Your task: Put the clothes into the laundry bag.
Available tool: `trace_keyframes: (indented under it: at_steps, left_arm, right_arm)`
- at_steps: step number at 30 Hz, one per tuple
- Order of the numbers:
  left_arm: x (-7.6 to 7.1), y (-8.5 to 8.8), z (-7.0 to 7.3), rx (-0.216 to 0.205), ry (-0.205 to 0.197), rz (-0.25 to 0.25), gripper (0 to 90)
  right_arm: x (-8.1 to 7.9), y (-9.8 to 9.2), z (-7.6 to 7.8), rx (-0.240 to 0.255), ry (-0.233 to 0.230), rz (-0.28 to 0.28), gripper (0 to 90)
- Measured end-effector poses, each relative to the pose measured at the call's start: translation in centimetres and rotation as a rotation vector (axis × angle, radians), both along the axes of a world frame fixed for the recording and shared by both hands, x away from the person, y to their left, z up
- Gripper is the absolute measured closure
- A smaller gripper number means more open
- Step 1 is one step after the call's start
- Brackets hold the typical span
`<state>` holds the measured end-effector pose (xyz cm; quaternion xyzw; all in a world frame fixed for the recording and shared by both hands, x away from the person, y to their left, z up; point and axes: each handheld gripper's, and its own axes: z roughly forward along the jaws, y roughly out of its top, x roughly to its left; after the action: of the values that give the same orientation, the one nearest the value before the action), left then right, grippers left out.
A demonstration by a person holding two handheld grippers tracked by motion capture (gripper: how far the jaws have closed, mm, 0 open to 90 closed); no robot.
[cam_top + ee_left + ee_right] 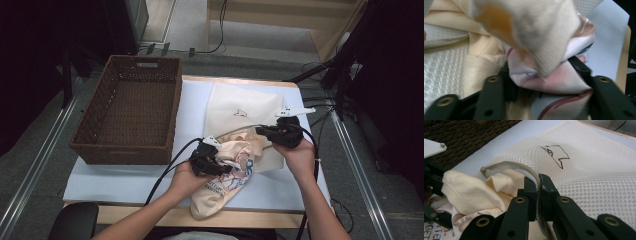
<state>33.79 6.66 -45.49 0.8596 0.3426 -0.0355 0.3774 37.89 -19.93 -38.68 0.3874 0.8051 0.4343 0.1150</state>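
A white mesh laundry bag point(245, 107) with a small dark drawing lies on the table, its zipped mouth facing the person. A cream garment point(235, 165) with a coloured print spills out of that mouth toward the table's front edge. My right gripper point(262, 131) is shut on the bag's zipper edge point(506, 166), which it pinches between its jaws point(539, 180) and holds raised. My left gripper point(220, 162) sits low on the garment point(536, 37), with a bunch of printed cloth pressed between its jaws point(540, 65). How much of the garment lies inside the bag is hidden.
A deep brown wicker basket point(130, 110) stands at the left of the table on a white sheet point(125, 175). Cables trail from both grippers over the front edge. Dark stands and cables crowd the floor at the right.
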Motion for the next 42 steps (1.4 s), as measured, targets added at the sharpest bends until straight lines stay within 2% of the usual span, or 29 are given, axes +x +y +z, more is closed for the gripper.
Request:
trace_keyframes:
  at_steps: [2,4,5,8,10,14,19,23,25,28,31,34,38,41,42]
  left_arm:
    - [0.2,0.0,0.2,-0.007,0.004,0.001,66.8]
    - [0.3,-0.2,0.5,-0.003,0.000,-0.005,72.1]
    - [0.4,-0.5,0.9,0.006,-0.014,-0.017,73.8]
    - [0.8,-1.2,1.6,-0.002,-0.013,-0.015,78.2]
    - [1.3,-1.7,2.0,0.011,-0.015,-0.020,79.6]
    - [2.7,-2.6,2.7,0.015,-0.004,0.006,80.1]
    - [4.0,-3.2,3.3,0.019,-0.014,0.031,80.2]
    - [4.9,-3.5,4.3,-0.015,-0.001,0.064,80.3]
    - [5.3,-3.5,4.6,-0.014,-0.017,0.074,80.3]
    - [5.7,-3.6,4.9,-0.022,-0.019,0.093,80.2]
    - [6.0,-3.9,4.5,-0.006,-0.025,0.095,80.0]
    - [6.4,-4.3,3.5,0.021,-0.019,0.104,79.8]
    - [6.8,-4.4,2.7,0.020,-0.009,0.121,79.6]
    - [6.8,-4.0,3.5,-0.017,-0.012,0.144,79.8]
    - [6.7,-3.8,4.1,-0.040,-0.032,0.157,80.0]
  right_arm:
    - [-0.1,0.1,0.0,0.000,0.001,0.001,86.8]
    - [-0.1,0.2,0.1,0.000,-0.003,0.005,86.9]
    - [-0.1,0.3,0.1,0.001,-0.003,0.007,86.8]
    - [-0.3,0.4,0.3,0.005,-0.007,0.008,86.9]
    - [-0.4,0.4,0.4,0.008,-0.009,0.009,86.9]
    - [-0.6,0.4,0.8,0.020,-0.027,0.012,86.9]
    - [-0.9,0.1,1.1,0.036,-0.039,0.015,87.0]
    - [-1.1,0.1,1.4,0.053,-0.051,0.029,87.0]
    - [-1.1,0.1,1.4,0.055,-0.053,0.030,87.0]
    - [-1.2,0.2,1.5,0.059,-0.057,0.034,87.0]
    - [-1.2,0.1,1.6,0.069,-0.062,0.037,87.1]
    - [-1.3,0.0,1.8,0.078,-0.061,0.030,87.1]
    - [-1.3,0.0,1.9,0.080,-0.061,0.032,87.1]
    - [-1.3,0.1,1.9,0.079,-0.057,0.040,87.2]
    - [-1.3,0.1,1.9,0.080,-0.060,0.044,87.2]
